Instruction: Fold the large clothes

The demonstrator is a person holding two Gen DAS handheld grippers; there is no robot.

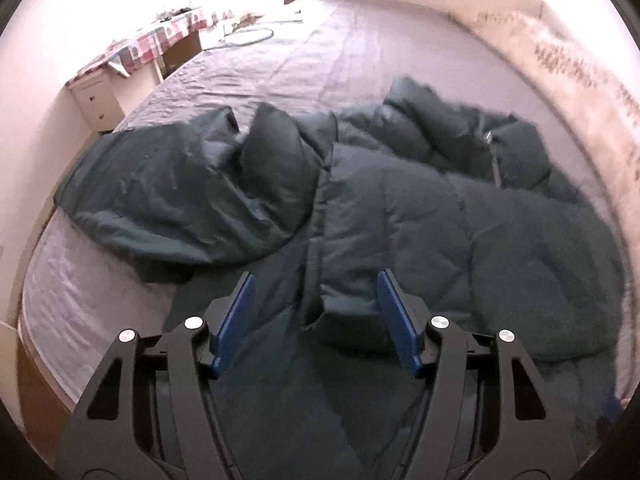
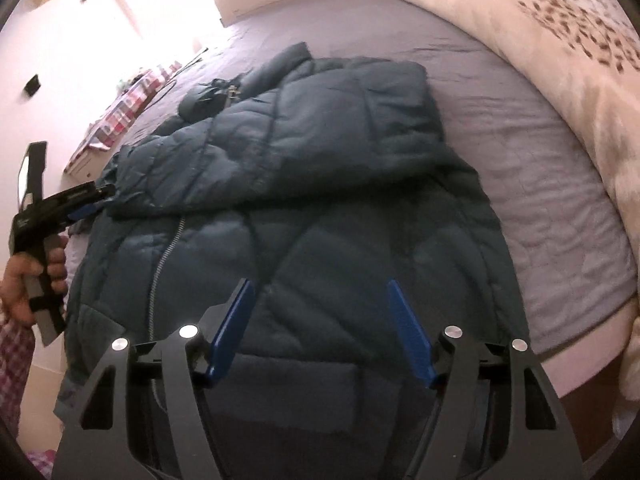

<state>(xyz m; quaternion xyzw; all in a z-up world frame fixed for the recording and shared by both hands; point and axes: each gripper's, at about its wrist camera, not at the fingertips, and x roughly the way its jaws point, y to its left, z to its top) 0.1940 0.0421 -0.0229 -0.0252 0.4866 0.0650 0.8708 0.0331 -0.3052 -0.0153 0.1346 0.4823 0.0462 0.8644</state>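
1. Dark teal puffer jacket (image 2: 304,184) is lying spread on a bed with a grey-lilac sheet (image 2: 540,168), front up, zipper (image 2: 164,256) running down the left part of the right wrist view.
2. One sleeve is lying folded across the chest in the right wrist view, its cuff end reaching toward the zipper side.
3. Right gripper (image 2: 320,312) is hanging over the lower body of the jacket, blue fingers (image 2: 234,324) standing apart, quilted fabric showing between them; no fabric is visibly pinched, and I cannot tell if the tips are touching the cloth.
4. Left gripper (image 1: 316,316) is sitting over the jacket's front edge, blue fingers (image 1: 236,320) standing apart with a raised fold of the front panel lying in the gap, closer to the right-side finger; pads are not pressing on it.
5. In the left wrist view the other sleeve (image 1: 168,200) is lying out to the left, bunched, well clear of the fingers.
6. In the right wrist view the left gripper is showing at the left edge, held by a hand (image 2: 28,280), its blue tip sitting just at the jacket's edge near the folded sleeve's end.
7. Cream patterned duvet (image 2: 560,40) is lying along the bed's far right side, apart from the jacket.
8. A checked cloth (image 1: 156,40) is covering a table beside the bed.
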